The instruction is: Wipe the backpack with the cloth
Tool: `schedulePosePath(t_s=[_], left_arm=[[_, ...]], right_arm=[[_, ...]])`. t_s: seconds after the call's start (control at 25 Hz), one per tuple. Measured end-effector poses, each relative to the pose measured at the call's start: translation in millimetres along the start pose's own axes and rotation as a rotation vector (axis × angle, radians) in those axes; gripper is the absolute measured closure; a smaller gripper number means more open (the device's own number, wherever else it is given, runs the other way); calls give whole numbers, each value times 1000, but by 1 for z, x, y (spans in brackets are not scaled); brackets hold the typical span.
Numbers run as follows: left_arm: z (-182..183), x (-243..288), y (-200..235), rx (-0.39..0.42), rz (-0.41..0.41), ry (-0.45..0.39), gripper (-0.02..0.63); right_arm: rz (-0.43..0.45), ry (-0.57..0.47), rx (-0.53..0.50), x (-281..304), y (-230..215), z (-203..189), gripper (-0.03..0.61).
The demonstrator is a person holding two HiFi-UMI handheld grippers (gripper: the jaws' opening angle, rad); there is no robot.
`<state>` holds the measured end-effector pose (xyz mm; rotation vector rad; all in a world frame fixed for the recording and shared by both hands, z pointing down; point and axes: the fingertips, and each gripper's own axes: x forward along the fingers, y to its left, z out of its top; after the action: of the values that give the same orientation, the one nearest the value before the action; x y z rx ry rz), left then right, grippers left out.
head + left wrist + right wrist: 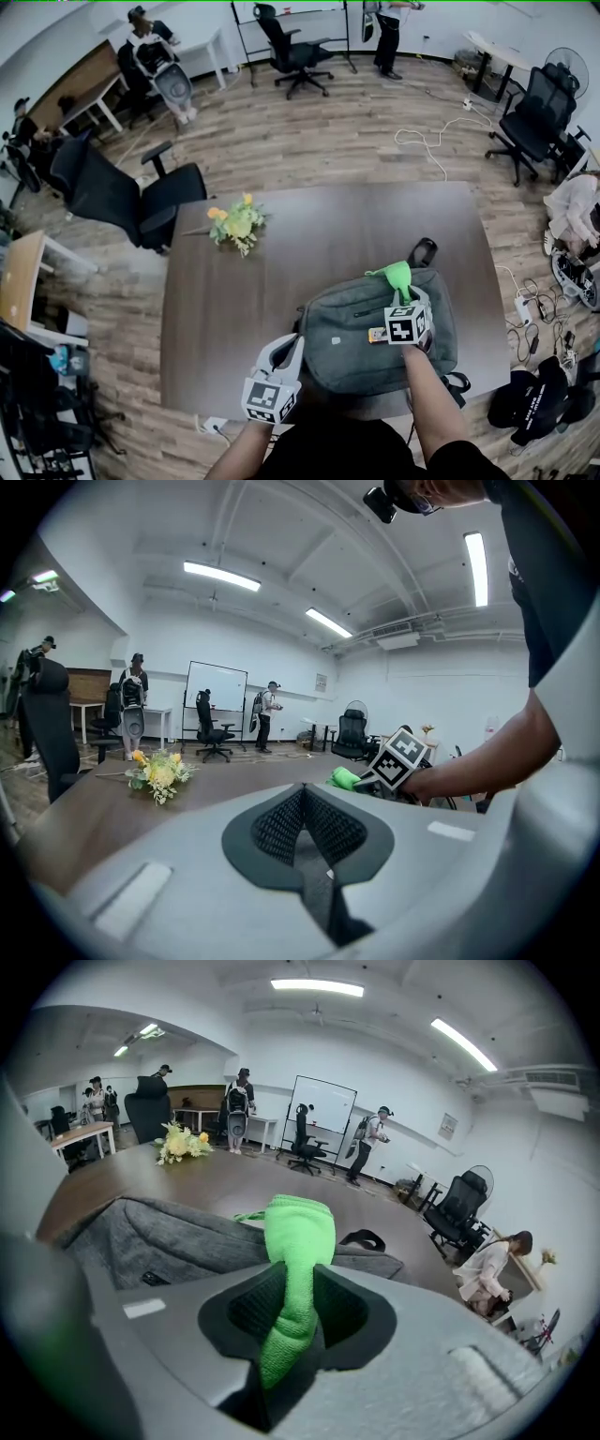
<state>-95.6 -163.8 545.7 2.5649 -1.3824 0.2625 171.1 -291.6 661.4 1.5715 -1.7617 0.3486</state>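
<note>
Our right fingers [246,1312] squeeze the bright green fuzzy cloth [397,275] over the far side of the grey fabric backpack [352,352] on the brown table [281,253]. Our left fingers [277,827], shut and empty, wait by its near left corner.

Bright, even light falls from long ceiling strips [221,575] that burn out to white glare in both gripper views, leaving only a pale sheen and faint shadows on the brown table [319,225]. All three views bulge like a fisheye, the gripper views darken at their corners, and the green cloth [298,1232] shows vivid though soft up close.
</note>
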Motion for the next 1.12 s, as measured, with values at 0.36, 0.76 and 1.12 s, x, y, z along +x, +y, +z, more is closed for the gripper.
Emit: schedulePosePath(t_s=[0.36, 0.76, 1.12], left_arm=[[-3, 1, -11, 5, -10, 11, 595], [-2, -1, -21, 7, -12, 12, 595], [-3, -12, -16, 5, 11, 12, 595]], right_arm=[[-145, 20, -12, -18, -60, -11, 483], [-166, -39, 2, -39, -71, -1, 482], [-64, -137, 29, -73, -26, 12, 482]])
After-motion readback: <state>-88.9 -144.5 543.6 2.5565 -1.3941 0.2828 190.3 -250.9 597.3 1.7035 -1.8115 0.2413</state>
